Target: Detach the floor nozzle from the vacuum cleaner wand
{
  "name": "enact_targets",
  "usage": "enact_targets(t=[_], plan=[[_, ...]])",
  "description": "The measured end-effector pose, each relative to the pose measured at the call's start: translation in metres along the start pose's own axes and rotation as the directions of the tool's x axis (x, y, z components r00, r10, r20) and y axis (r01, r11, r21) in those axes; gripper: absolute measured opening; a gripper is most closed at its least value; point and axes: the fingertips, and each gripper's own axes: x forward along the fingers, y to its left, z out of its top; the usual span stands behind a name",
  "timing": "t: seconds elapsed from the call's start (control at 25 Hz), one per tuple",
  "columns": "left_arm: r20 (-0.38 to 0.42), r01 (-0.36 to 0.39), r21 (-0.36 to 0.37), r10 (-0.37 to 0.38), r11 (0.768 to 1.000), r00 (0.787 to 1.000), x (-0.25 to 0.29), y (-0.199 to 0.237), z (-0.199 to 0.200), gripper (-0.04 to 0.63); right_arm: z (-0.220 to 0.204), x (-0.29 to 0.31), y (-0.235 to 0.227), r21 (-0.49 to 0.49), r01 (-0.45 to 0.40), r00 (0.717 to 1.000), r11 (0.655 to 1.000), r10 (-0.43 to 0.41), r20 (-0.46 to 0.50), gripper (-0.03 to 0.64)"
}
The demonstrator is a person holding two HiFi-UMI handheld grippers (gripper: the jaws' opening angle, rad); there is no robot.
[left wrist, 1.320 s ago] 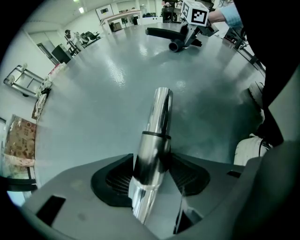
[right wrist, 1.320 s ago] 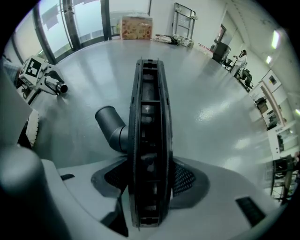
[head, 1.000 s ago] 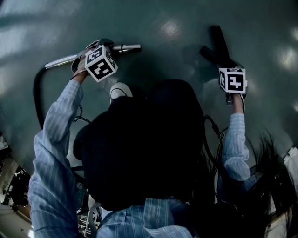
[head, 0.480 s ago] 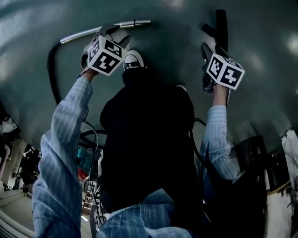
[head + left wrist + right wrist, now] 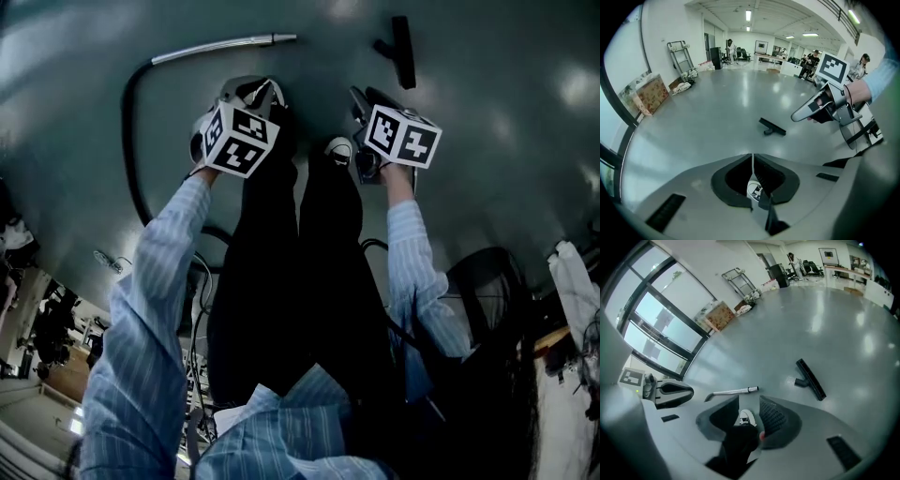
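**Task status.** By my reading, the separation is complete.
- The silver metal vacuum wand [image 5: 220, 47] lies on the glossy grey floor [image 5: 525, 187] at the upper left of the head view. Its black flexible hose [image 5: 129, 141] curves down the left side.
- The black T-shaped plastic floor nozzle [image 5: 401, 52] lies on the same floor at the upper centre-right. It is well apart from the wand's free end, with bare floor between them, and nothing joins the two parts.
- I judge that no detaching step remains.

**Pose.** I hold both arms forward, sleeves extended, with both tools clear of the floor and aimed steeply downward.
- The left gripper [image 5: 251, 91] sits left of centre, below the wand. Its jaws are closing and are almost together, leaving only a thin slit. Nothing is between them.
- The right gripper [image 5: 360, 98] sits right of centre, below the nozzle. Its jaws are closing and are partly apart. The gap shows only my white shoe [image 5: 746, 417] far beneath, so it grips nothing.
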Motion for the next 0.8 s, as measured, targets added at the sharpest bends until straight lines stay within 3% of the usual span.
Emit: enact_targets(t=[0.2, 0.36, 0.6, 0.8], plan=[[0.021, -0.016, -0.044, 0.017, 0.999, 1.000, -0.096, -0.046, 0.027, 0.017, -0.017, -0.088, 0.036, 0.009, 0.012, 0.999, 1.000, -0.012, -0.031, 0.088], [0.072, 0.014, -0.098, -0.007, 0.995, 0.997, -0.144, -0.084, 0.053, 0.009, -0.021, -0.152, 0.053, -0.026, 0.014, 0.999, 1.000, -0.015, -0.031, 0.054], [0.163, 0.050, -0.257, -0.008, 0.965, 0.987, -0.200, -0.128, 0.088, 0.006, -0.018, -0.236, 0.067, -0.103, 0.010, 1.000, 0.995, -0.012, -0.012, 0.044], [0.235, 0.021, -0.272, 0.046, 0.962, 0.971, -0.274, -0.177, 0.097, 0.006, -0.043, -0.308, 0.084, -0.143, 0.002, 1.000, 0.990, -0.002, -0.004, 0.044]])
